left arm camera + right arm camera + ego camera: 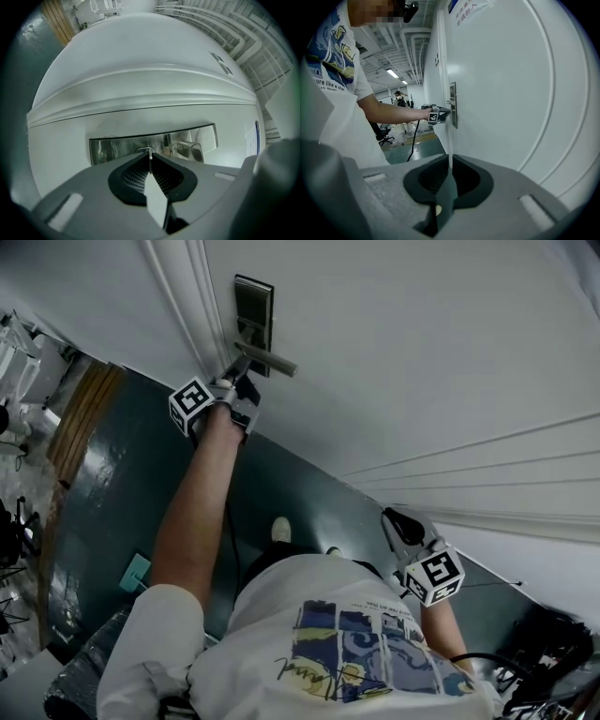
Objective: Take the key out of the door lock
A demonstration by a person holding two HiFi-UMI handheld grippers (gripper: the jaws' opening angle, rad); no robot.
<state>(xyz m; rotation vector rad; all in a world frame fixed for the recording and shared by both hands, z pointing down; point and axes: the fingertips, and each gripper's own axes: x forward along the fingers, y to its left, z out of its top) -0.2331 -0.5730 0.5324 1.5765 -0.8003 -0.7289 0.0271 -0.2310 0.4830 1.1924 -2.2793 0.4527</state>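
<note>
Poking out of the lock plate [117, 149] beside the handle [191, 151], the key [150, 153] shows only as a thin metal sliver seen edge-on, against a rounded boss on the plate. The left gripper [150, 161] is pressed right up to the plate, and its jaws are closed on that sliver, their dark ribbed pads meeting at the tips with the key between them. From the head view the same gripper reaches up at the end of a bare, outstretched arm [192, 521], its tips just under the handle and its marker cube [192, 404] turned toward the camera.

The plate is a narrow steel strip set near the edge of a white door [422, 352], beside the moulded frame [183, 296].

The right gripper [392, 521] hangs low and well apart from the lock, close to the person's hip and near the door's panel lines. Its jaws are together with nothing between them, pointing along the door face toward the lock.

A dark green floor [122, 484] runs along the foot of the door, with a brown strip [84, 418] at its far edge. The person wears a white printed shirt [328, 643]. A black cable [230, 540] trails down from the left gripper.
</note>
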